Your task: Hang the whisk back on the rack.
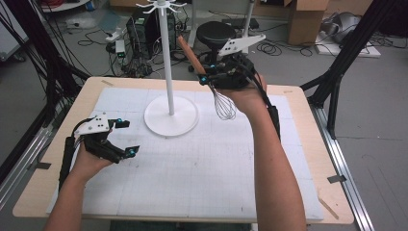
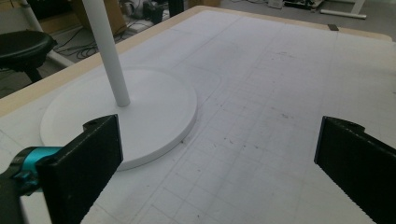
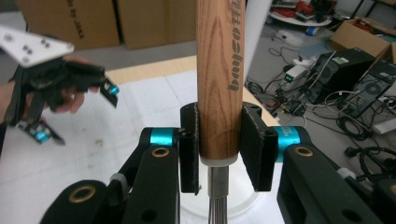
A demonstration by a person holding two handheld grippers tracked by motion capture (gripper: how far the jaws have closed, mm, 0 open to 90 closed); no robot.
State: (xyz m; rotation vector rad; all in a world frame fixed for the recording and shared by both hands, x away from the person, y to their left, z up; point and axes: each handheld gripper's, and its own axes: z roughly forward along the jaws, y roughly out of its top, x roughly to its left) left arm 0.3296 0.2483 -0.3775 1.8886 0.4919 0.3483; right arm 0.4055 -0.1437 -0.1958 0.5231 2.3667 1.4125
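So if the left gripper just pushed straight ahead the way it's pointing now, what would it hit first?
Probably the round white base of the stand. The left gripper is open over the gridded mat and aims slightly down, with the base ahead towards its left finger. Depth is unclear; it might meet the mat first.

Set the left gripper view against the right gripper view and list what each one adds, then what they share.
Left gripper view: its own two black jaws stand wide apart with nothing between them, over the round white stand base, and a black stool sits beyond the table edge.

Right gripper view: the right gripper clamps the whisk by its wooden handle, with the left gripper off to the side, plus cardboard boxes.

Both: the white gridded mat and the white pole.
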